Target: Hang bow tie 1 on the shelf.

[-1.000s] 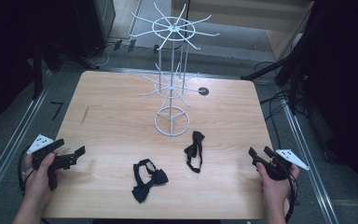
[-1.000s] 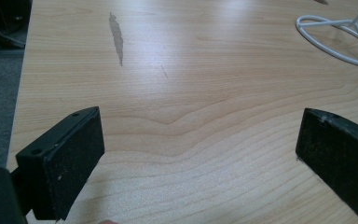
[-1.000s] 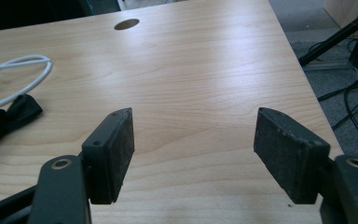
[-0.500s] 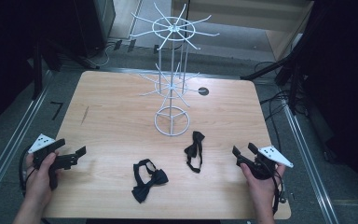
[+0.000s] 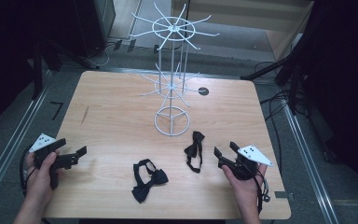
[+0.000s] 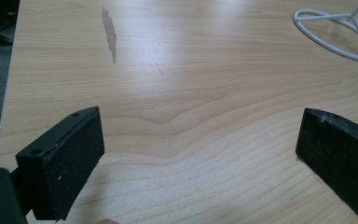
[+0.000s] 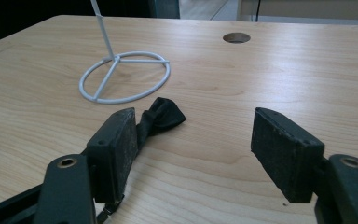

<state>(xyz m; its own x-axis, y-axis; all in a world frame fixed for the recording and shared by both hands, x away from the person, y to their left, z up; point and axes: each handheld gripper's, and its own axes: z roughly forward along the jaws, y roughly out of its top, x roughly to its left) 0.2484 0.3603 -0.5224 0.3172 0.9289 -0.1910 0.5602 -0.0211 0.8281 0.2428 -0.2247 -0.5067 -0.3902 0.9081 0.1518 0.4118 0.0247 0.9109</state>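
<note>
A: Black bow tie lies flat on the worktop, just left of the right gripper, w/ a second bow tie nearer the middle front.

B: Jaws?

A: Right gripper's are wide apart, nothing held; one jaw sits just beside the tie's end. Left gripper also wide open & empty, well apart over bare wood.

B: Step?

A: Prob. reaching for the tie. Next: centre jaws over the knot, close, then likely lift toward the white wire rack.
</note>
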